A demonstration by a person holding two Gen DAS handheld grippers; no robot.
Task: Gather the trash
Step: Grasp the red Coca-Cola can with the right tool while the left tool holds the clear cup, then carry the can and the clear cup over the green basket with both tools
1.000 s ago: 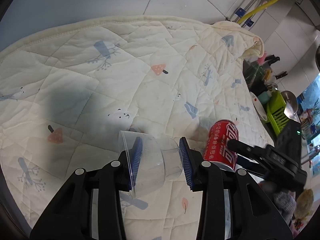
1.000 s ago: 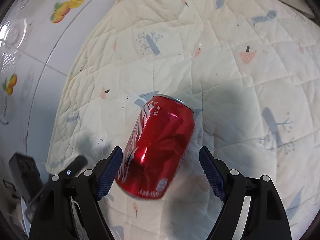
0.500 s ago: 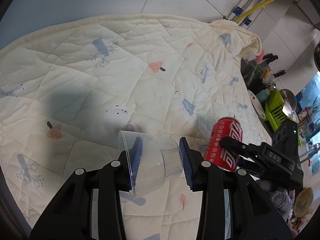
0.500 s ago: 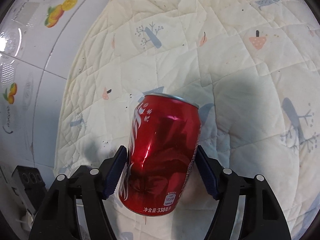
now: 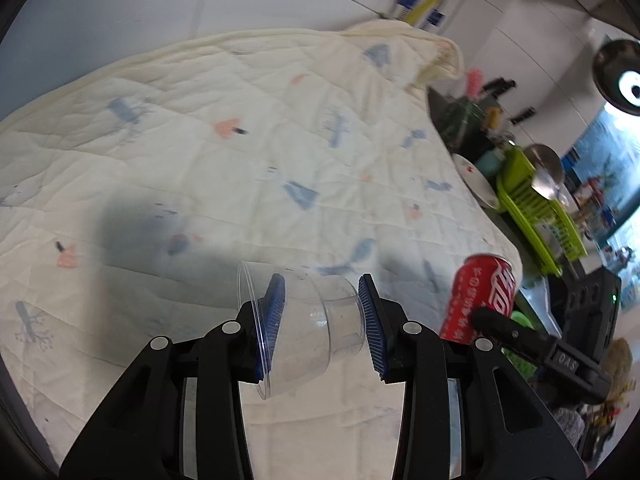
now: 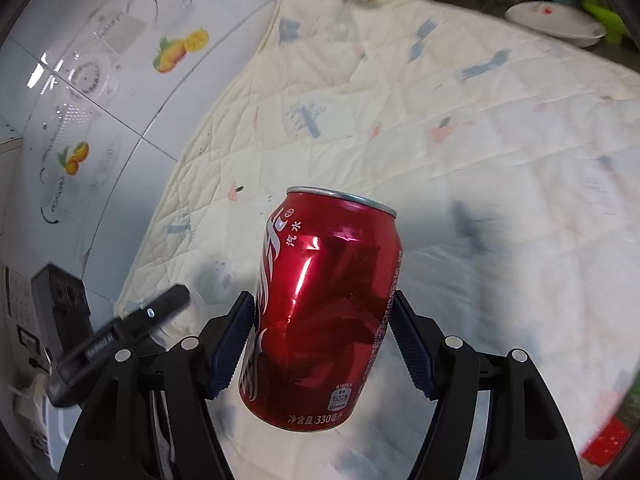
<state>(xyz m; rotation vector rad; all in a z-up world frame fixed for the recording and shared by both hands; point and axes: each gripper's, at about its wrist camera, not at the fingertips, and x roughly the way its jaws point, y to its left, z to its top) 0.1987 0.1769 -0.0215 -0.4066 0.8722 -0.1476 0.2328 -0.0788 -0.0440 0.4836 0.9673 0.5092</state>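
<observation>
A clear plastic cup (image 5: 308,332) lies on its side between the blue pads of my left gripper (image 5: 320,320), which is shut on it above the quilt. A dented red soda can (image 6: 324,308) stands upright in my right gripper (image 6: 320,332), both pads pressed to its sides, lifted off the quilt. In the left wrist view the same red can (image 5: 480,300) shows at the right with the right gripper's finger across it. The left gripper's finger (image 6: 160,308) shows at lower left in the right wrist view.
A cream quilted cloth (image 5: 240,140) with small printed trees and mushrooms covers the table. Past its right edge stand a green dish rack (image 5: 536,208), a white plate (image 6: 556,24) and kitchen clutter. A white tiled wall (image 6: 100,100) with fruit stickers runs behind.
The right jaws closed on the red can, then lifted it off the quilt. Both grippers rose and pulled back, the left one still holding the cup.
</observation>
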